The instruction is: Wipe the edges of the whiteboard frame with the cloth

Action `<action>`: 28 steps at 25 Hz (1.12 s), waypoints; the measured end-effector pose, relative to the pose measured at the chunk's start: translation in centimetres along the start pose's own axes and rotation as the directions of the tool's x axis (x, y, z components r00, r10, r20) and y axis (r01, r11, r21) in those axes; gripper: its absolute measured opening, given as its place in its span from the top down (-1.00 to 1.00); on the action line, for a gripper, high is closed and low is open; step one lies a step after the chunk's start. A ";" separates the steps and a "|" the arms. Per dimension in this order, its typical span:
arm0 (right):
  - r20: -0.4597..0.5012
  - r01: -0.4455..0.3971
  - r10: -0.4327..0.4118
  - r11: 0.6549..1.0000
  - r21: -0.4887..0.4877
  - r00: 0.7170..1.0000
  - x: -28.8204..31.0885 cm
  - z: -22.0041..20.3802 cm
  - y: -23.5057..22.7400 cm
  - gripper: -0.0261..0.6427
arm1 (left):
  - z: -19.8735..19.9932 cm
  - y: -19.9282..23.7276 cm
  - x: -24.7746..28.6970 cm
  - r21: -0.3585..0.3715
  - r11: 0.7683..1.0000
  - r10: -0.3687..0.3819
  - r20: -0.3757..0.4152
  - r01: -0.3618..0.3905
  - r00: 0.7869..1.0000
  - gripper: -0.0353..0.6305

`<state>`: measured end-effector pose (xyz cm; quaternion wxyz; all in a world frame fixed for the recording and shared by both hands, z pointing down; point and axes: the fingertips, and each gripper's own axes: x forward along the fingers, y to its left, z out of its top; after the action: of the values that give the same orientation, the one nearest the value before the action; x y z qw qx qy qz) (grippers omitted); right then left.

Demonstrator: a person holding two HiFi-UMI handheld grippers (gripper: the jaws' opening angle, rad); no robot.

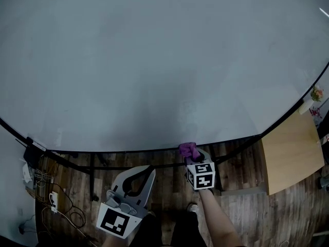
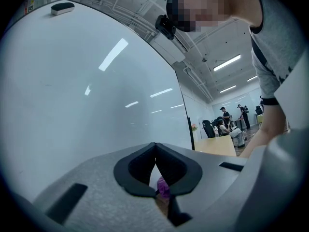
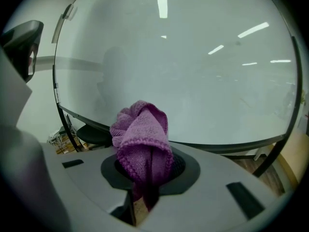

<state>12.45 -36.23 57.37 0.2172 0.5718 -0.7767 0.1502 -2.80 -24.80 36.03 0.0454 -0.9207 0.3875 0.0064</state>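
Note:
A large whiteboard (image 1: 154,60) fills most of the head view, and its black frame (image 1: 128,152) curves along the bottom. My right gripper (image 1: 191,156) is shut on a bunched purple cloth (image 1: 188,150), which sits right at the lower frame edge. In the right gripper view the cloth (image 3: 142,134) bulges out of the gripper (image 3: 147,166), with the frame (image 3: 217,146) just beyond. My left gripper (image 1: 149,169) hangs lower and to the left, shut and holding nothing. In the left gripper view the gripper (image 2: 155,146) points along the board (image 2: 87,91), and the cloth (image 2: 163,188) shows through the gap below.
A light wooden table (image 1: 290,151) stands at the right end of the board. Cables and a box (image 1: 46,189) lie on the wood floor at the left, by the black stand leg (image 1: 92,174). An eraser (image 2: 63,7) sticks to the board. People (image 2: 227,124) sit far off.

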 end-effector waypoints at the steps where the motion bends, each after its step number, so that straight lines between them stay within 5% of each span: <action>1: 0.001 -0.007 0.007 1.000 -0.002 1.000 -0.1 -0.1 -0.5 0.69 | 0.1 -0.6 0.5 0.001 1.000 0.005 0.001 -0.005 1.000 0.84; 18: -0.007 -0.088 0.088 0.995 -0.046 0.996 -2.1 -1.5 -9.3 0.68 | 0.5 -8.1 7.9 0.014 0.998 0.068 -0.013 -0.068 0.998 0.84; 28: -0.001 -0.197 0.198 0.975 -0.105 0.980 -2.3 -1.5 -9.9 0.70 | 0.3 -10.7 10.9 0.009 0.992 0.126 -0.012 -0.126 0.992 0.84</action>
<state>22.74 -36.61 57.38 0.2271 0.4801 -0.8377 0.1273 12.44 -25.13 36.06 0.0462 -0.8943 0.4451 0.0016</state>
